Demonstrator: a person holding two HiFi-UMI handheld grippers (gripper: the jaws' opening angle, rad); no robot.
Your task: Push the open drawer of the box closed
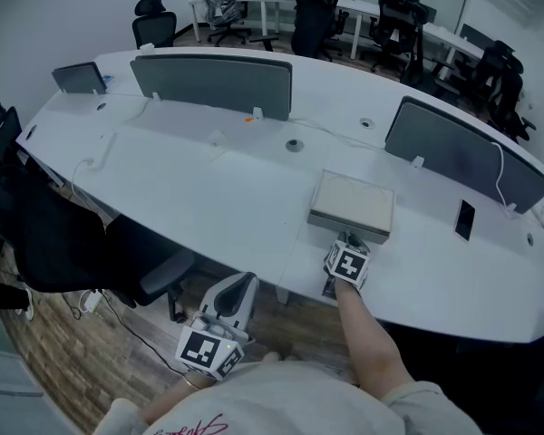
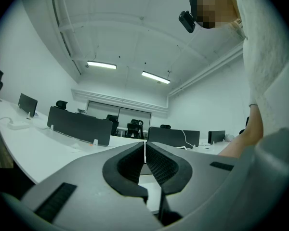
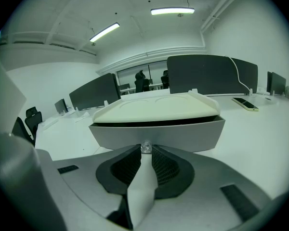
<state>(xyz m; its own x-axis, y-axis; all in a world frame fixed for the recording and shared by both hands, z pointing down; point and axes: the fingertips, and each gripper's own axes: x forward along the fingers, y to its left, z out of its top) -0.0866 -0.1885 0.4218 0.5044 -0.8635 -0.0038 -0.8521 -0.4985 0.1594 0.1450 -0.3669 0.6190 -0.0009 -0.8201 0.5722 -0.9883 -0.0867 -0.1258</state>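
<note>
The box [image 1: 352, 205] sits on the white worktop [image 1: 208, 179] close to its near edge, at about 1 o'clock from where I stand. It has a pale cream lid and a grey body. In the right gripper view its drawer [image 3: 159, 133] faces me, with a thin dark gap showing between the drawer front and the lid above it. A small shiny knob [image 3: 145, 147] sticks out at the middle of the drawer front.

My right hand-held gripper [image 1: 351, 245] is at the box's 6 o'clock side, pointing at the drawer. Its jaws are drawn in almost together, and their tips pinch the knob between them. My right forearm [image 1: 372, 324] stretches out behind it over the worktop edge.

My left hand-held gripper [image 2: 145, 155] is well apart from the box, at about 8 o'clock of it. I hold it low by my body, off the worktop and above the wooden floor [image 1: 100, 352]. Its jaws are pressed together with nothing between them.

A dark phone [image 1: 465, 219] lies flat on the worktop at 3 o'clock of the box. Beyond the box, a grey divider screen [image 1: 462, 152] stands at 1 o'clock and another [image 1: 213, 84] at 10 o'clock. A black office chair [image 1: 45, 234] is tucked against the worktop at 9 o'clock.
</note>
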